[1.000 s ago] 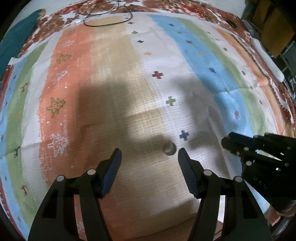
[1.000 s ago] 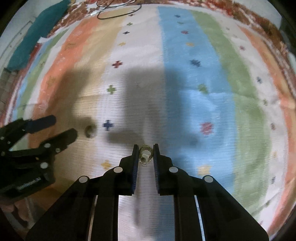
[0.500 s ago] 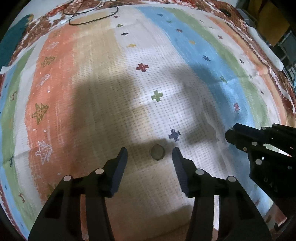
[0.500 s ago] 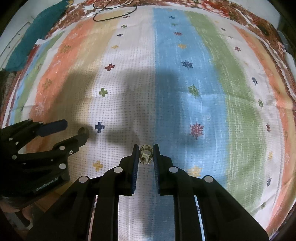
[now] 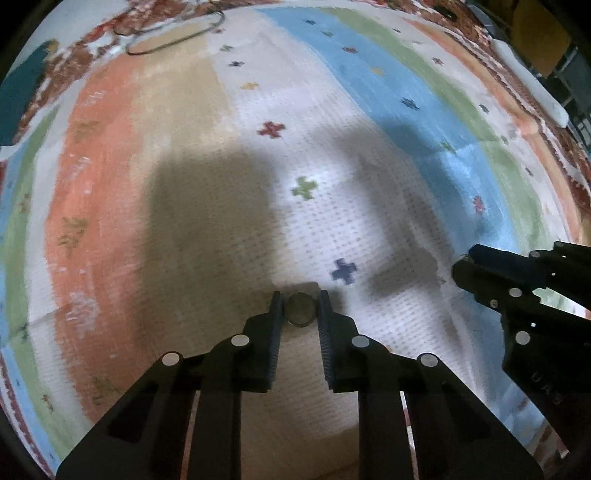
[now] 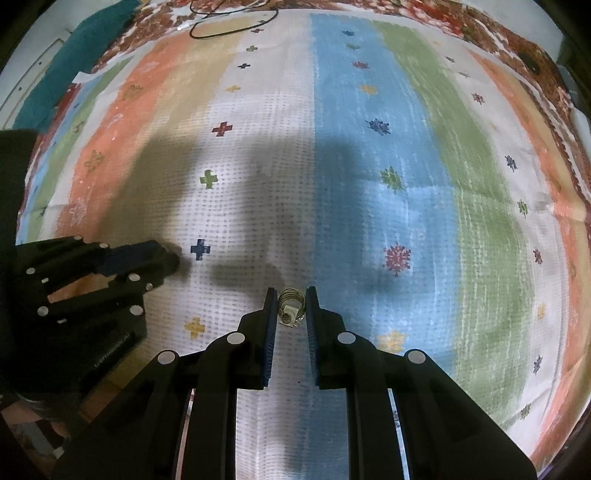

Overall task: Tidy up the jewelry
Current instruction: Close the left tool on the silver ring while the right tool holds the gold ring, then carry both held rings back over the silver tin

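Faintly, blurred lettering marks each gripper body, unreadable. Since earlier, the left gripper [image 5: 300, 308] has closed from spread to pinching the ring [image 5: 300, 309] on the striped cloth [image 5: 369, 110]; the right gripper [image 6: 291, 308] still clamps a wire-looped trinket [image 6: 290, 310].

I'm over a striped cloth [image 6: 369, 206], bands of orange, tan, white, blue and green dotted with small crosses and flowers. At my eleven o'clock, near the far edge, a black cord [image 6: 236, 22] loops on it. Further round at ten o'clock a teal fabric [image 6: 70, 70] lies along its border.
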The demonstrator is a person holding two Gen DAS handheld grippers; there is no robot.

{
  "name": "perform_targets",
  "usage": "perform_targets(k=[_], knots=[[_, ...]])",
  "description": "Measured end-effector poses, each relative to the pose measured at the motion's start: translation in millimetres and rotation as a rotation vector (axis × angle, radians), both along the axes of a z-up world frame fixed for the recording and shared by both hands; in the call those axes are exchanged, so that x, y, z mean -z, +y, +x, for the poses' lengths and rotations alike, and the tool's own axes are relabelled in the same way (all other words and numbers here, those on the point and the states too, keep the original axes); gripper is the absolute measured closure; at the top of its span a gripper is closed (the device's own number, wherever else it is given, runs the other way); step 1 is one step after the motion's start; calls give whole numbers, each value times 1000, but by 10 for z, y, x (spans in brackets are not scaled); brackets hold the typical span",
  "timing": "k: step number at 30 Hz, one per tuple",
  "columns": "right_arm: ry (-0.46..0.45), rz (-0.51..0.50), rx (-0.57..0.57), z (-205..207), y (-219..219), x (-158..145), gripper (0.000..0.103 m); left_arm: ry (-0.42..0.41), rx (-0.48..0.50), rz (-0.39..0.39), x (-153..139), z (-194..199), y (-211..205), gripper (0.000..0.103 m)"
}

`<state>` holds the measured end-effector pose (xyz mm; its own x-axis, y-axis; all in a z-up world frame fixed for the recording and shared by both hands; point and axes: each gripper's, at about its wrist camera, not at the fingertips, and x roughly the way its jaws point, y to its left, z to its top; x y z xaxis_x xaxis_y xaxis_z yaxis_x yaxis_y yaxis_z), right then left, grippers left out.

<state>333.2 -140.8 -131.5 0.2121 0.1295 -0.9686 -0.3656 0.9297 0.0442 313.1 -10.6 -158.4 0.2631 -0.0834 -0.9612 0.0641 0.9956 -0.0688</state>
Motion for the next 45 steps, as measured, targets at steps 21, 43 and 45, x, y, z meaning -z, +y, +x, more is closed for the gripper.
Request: perform_targets(k=[21, 43, 45], knots=[[-126, 68, -108, -640, 416, -510, 87, -173, -140, 40, -809, -897, 280, 85], [-192, 141, -158, -1273, 388, -858, 87, -258, -186, -35, -1121, -1566, 311, 85], [-197, 145, -161, -1324, 376, -880, 87, -266, -191, -46, -1154, -1637, 323, 85]])
